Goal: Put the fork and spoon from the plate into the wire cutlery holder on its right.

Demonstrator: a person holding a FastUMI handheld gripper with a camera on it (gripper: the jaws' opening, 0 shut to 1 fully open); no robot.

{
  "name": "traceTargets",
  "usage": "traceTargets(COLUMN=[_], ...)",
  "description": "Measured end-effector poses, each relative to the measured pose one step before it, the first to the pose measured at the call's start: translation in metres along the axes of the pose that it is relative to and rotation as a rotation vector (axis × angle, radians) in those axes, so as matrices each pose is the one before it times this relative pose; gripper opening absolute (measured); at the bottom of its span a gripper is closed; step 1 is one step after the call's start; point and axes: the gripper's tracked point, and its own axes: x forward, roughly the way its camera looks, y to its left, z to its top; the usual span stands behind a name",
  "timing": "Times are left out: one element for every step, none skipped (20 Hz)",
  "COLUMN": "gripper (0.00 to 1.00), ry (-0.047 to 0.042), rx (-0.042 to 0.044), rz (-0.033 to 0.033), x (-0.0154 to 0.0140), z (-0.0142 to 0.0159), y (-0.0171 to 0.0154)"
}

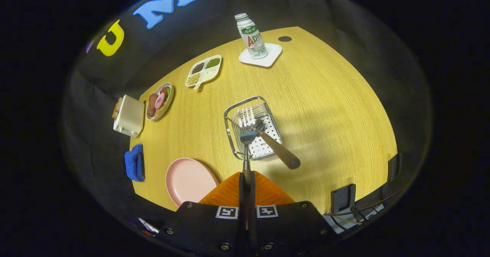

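Observation:
The wire cutlery holder (233,113) stands on the wooden table just beyond my fingers. A fork (281,153) lies in it, tines toward the far end, its thick dark handle sticking out over the near right rim. My gripper (247,176) is shut on the spoon (247,137), gripping its handle end. The thin stem runs straight ahead, and the bowl hangs over the holder's near half, close to the fork's neck. The pink plate (187,180) sits bare to the left of my fingers.
Beyond the holder a drink bottle (251,35) stands on a white coaster (272,56). Far left are a divided bean dish (203,71), a plate of food (159,101), a white toaster (129,115) and a blue cloth (134,162). Black clamps (342,197) grip the near right edge.

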Motion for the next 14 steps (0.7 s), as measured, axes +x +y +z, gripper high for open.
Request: traceTargets(gripper=[0.04, 0.06, 0.08, 0.1, 0.11, 0.13, 0.13, 0.13, 0.13, 0.13, 0.14, 0.21, 0.23, 0.29], ry=[-0.0022, -0.00529, -0.00686, -0.00665, -0.00421, -0.00354, -0.00439, -0.00524, -0.00481, -0.00512, -0.00788, -0.00681, -0.01149, -0.01184], rx=[-0.0009, 0.00186, 0.00662, 0.00708, 0.00202, -0.00145, -0.00256, -0.0032, -0.00486, -0.00316, -0.00006, -0.00184, -0.00277, -0.00775], rz=[0.00156, 0.00504, 0.00514, 0.00588, 0.00255, 0.00172, -0.00062, -0.00022, -0.00205, 0.00331, 0.00433, 0.00415, 0.00889, -0.00717], x=[-0.00045, 0.00072, -0.00116, -0.00196, -0.00057, -0.00064, 0.00008, -0.00165, -0.00102, -0.00142, -0.00113, -0.00101, -0.00285, -0.00249], z=[0.00027, 0.00119, 0.00186, 0.0028, 0.00119, 0.00061, 0.00176, 0.00136, 0.00032, 0.00059, 0.00086, 0.00124, 0.00187, 0.00332], y=[-0.00029, 0.00086, 0.0013, 0.0014, 0.00061, 0.00063, -0.00025, 0.00041, 0.00053, 0.00107, 0.00128, 0.0014, 0.00302, -0.00009])
